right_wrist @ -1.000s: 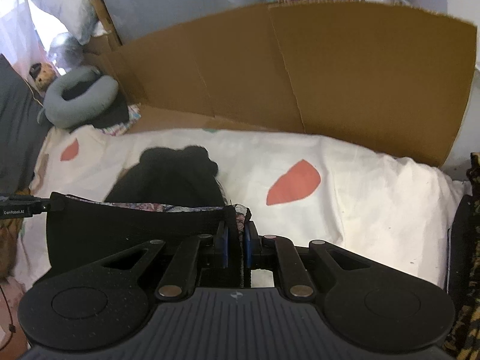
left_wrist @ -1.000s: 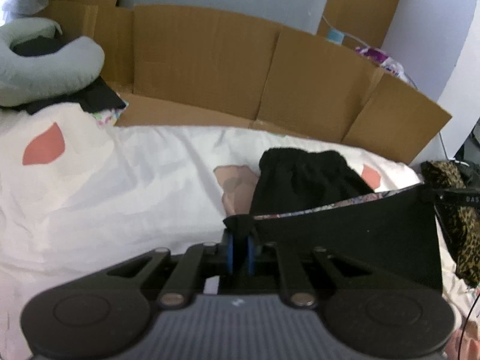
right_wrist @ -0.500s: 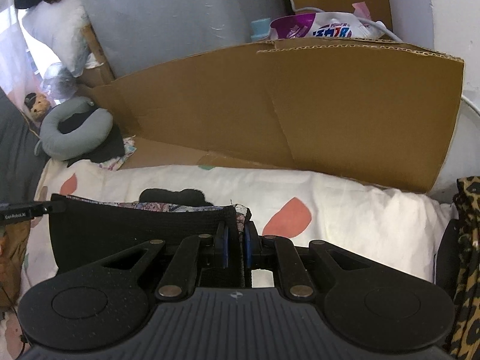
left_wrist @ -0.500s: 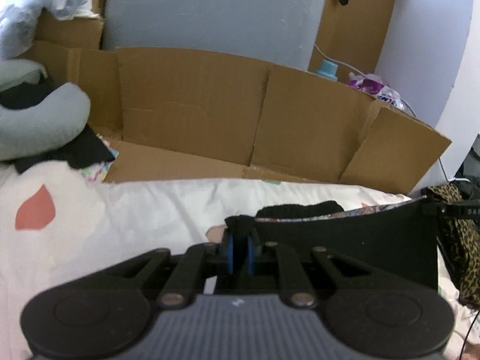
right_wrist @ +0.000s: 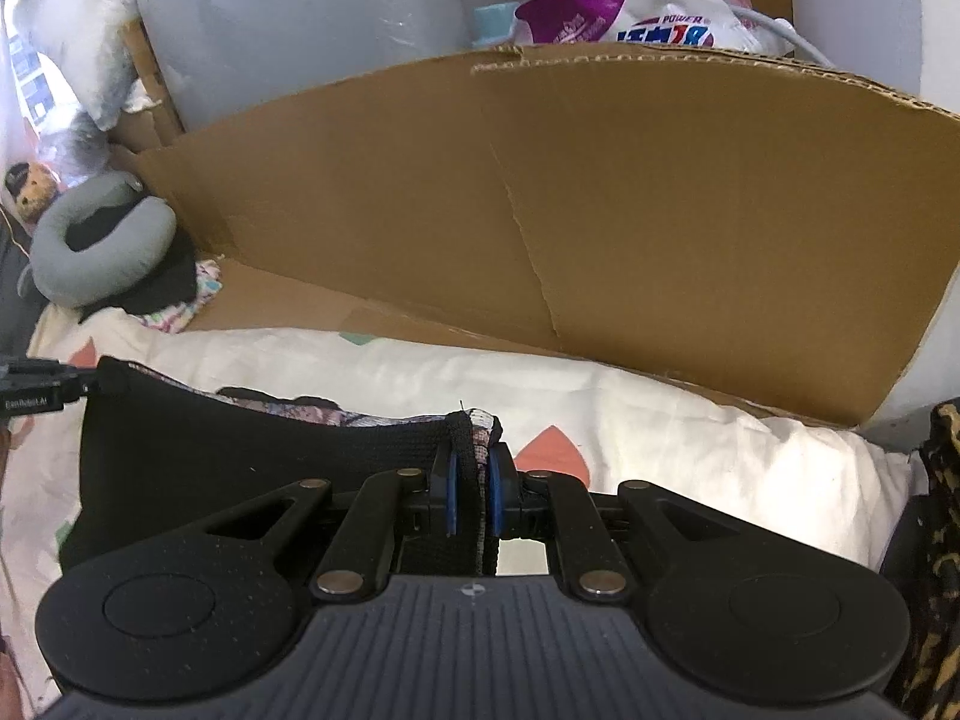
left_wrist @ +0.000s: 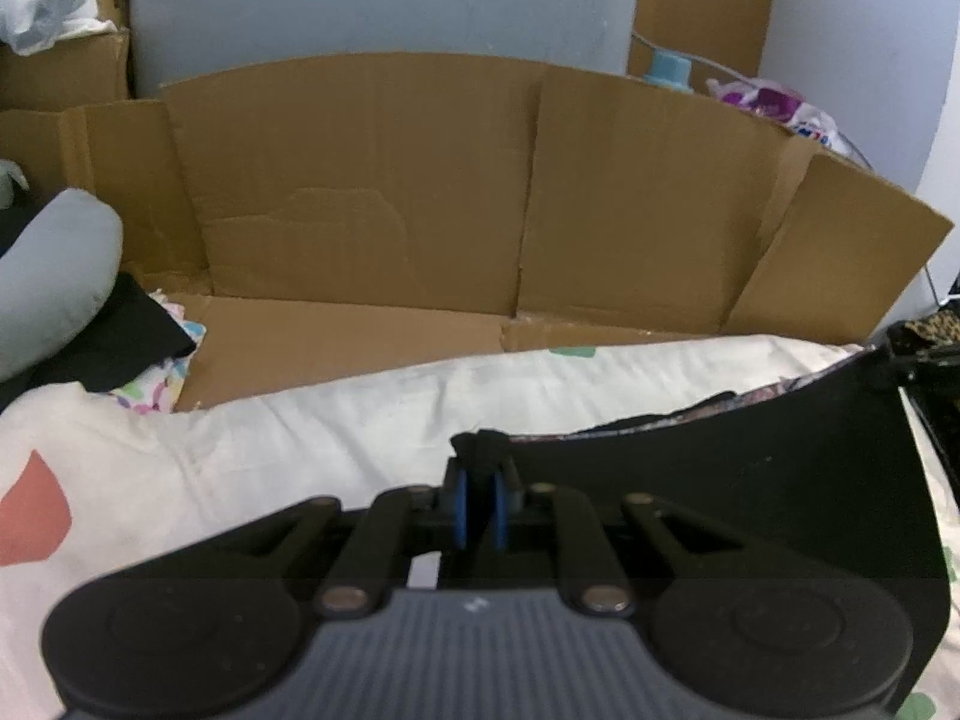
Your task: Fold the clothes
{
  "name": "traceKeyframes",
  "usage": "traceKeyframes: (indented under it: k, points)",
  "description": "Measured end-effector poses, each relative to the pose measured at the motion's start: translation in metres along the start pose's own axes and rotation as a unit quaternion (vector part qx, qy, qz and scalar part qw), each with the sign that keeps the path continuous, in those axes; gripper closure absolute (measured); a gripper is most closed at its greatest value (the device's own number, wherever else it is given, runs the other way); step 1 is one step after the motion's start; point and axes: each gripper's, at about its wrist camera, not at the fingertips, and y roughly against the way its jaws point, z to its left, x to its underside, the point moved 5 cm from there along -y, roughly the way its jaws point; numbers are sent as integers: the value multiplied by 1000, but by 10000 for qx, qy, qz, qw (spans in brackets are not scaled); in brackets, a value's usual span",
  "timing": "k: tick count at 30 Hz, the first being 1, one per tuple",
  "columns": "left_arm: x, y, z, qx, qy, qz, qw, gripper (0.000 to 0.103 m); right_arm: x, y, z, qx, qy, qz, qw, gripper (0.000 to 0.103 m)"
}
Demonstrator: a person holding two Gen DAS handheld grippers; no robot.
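Note:
A black garment with a patterned inside (left_wrist: 750, 480) is stretched between my two grippers above a white bedsheet with coral shapes (left_wrist: 240, 450). My left gripper (left_wrist: 477, 480) is shut on one corner of its top edge. My right gripper (right_wrist: 471, 474) is shut on the other corner, and the garment (right_wrist: 252, 456) spans to the left there. The left gripper's tip shows at the far left of the right wrist view (right_wrist: 36, 384). The garment's lower part hangs behind the gripper bodies and is hidden.
A flattened cardboard box (left_wrist: 420, 210) stands along the far side of the bed. A grey neck pillow (right_wrist: 90, 252) on dark cloth lies at the left. A leopard-print cloth (right_wrist: 942, 510) lies at the right. A detergent bag (right_wrist: 630, 18) sits behind the cardboard.
Both grippers have risen and tilted up with the garment. The black part that lay on the sheet has dropped out of sight behind its top edge.

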Motion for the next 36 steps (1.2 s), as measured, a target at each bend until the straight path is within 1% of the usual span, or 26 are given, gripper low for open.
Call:
traceKeyframes:
  k: [2, 6, 11, 19, 23, 26, 31, 33, 34, 35, 36]
  points:
    - [0, -4, 3, -3, 66, 7, 10000, 94, -1, -5, -2, 29, 3, 20, 10000, 94]
    - [1, -6, 2, -63, 35, -21, 10000, 94, -3, -14, -6, 100, 12, 66, 9999, 94]
    - [1, -17, 6, -106, 69, 107, 9999, 94, -4, -24, -1, 306, 109, 188, 9993, 94]
    - [0, -31, 11, -101, 101, 233, 9996, 95, 1, -47, -4, 408, 143, 382, 9983, 94]
    - [2, -41, 12, -112, 43, 381, 9992, 95, 2, -59, -3, 465, 206, 468, 9976, 94]
    - [4, -48, 13, -106, 199, 449, 9987, 95, 6, -67, -3, 500, 251, 562, 9969, 94]
    - [13, -62, 9, -157, 35, 692, 9975, 95, 13, -80, -3, 533, 281, 738, 9955, 94]
    - [20, -71, 7, -169, 25, 869, 9961, 93, 16, -86, -3, 520, 263, 818, 9949, 93]
    - [21, -73, 5, -205, -14, 877, 9959, 92, 17, -89, -3, 514, 254, 858, 9947, 93]
    - [22, -74, 3, -243, -53, 882, 9958, 88, 19, -92, -3, 503, 219, 907, 9944, 92]
    - [21, -73, 2, -301, -86, 868, 9957, 86, 20, -95, -4, 483, 134, 972, 9940, 90]
